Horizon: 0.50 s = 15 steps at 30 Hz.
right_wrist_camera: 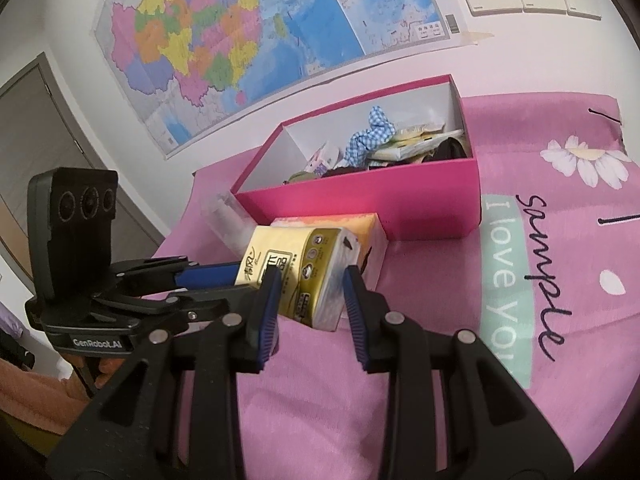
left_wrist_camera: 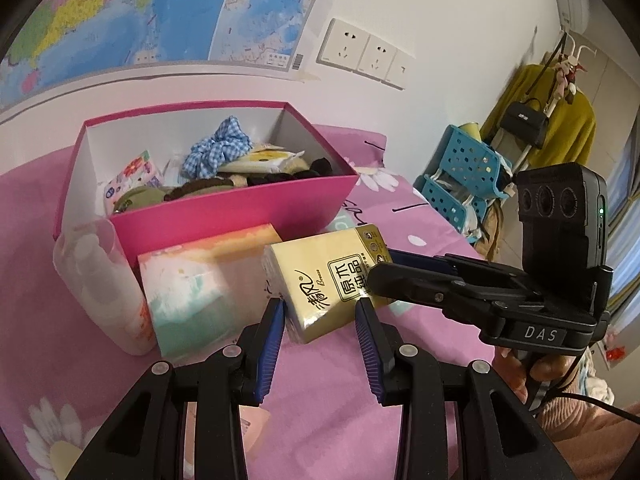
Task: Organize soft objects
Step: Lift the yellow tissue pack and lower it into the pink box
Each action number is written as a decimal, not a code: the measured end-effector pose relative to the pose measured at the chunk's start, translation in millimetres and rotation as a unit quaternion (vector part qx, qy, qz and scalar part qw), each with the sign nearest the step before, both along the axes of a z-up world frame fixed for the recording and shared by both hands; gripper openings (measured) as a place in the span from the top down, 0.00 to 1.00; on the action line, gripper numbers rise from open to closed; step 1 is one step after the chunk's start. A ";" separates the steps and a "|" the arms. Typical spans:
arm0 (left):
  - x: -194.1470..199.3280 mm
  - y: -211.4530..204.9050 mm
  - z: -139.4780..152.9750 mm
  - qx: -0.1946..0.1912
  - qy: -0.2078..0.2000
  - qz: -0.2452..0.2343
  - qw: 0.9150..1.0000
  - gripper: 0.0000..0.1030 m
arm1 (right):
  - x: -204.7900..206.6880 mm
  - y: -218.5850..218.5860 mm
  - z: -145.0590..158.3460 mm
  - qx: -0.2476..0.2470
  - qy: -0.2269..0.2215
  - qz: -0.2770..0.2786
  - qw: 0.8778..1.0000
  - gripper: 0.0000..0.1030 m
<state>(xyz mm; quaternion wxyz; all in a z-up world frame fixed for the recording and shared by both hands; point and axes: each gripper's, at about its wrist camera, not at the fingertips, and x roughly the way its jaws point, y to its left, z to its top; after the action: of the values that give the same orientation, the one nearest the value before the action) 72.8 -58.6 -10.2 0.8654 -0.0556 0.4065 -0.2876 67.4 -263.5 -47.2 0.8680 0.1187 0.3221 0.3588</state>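
A yellow tissue pack [left_wrist_camera: 328, 280] lies tilted on the pink cloth, in front of a pink box [left_wrist_camera: 224, 216]. My left gripper [left_wrist_camera: 320, 308] is open, its blue fingertips on either side of the pack's near end. My right gripper [right_wrist_camera: 310, 280] is open too, its fingertips around the pack's other end [right_wrist_camera: 304, 272]. The right gripper shows in the left wrist view [left_wrist_camera: 400, 268] at the pack's right side. The box [right_wrist_camera: 360, 204] holds a blue checked scrunchie [left_wrist_camera: 220, 148], dark hair ties and small packs.
A pastel tissue pack [left_wrist_camera: 200, 288] lies left of the yellow one. A clear bottle [left_wrist_camera: 104, 284] stands at the box's left corner. A blue plastic rack [left_wrist_camera: 460, 176] stands beyond the bed's right edge. The wall with a map is behind the box.
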 end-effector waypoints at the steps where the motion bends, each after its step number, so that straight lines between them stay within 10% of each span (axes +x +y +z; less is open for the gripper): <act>1: -0.1 -0.1 0.7 0.000 -0.001 0.000 1.000 0.65 | 0.9 0.3 1.0 0.000 -0.001 0.000 1.000 0.66; 15: 12.2 1.6 10.5 0.007 -0.017 0.009 1.000 0.65 | 14.2 2.6 11.1 0.004 -0.012 0.003 1.000 0.66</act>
<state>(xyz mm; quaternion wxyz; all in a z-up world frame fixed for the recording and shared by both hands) 85.1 -57.0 0.3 0.8751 -0.0480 0.3932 -0.2780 81.6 -260.9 -36.1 0.8702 0.1167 0.3111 0.3638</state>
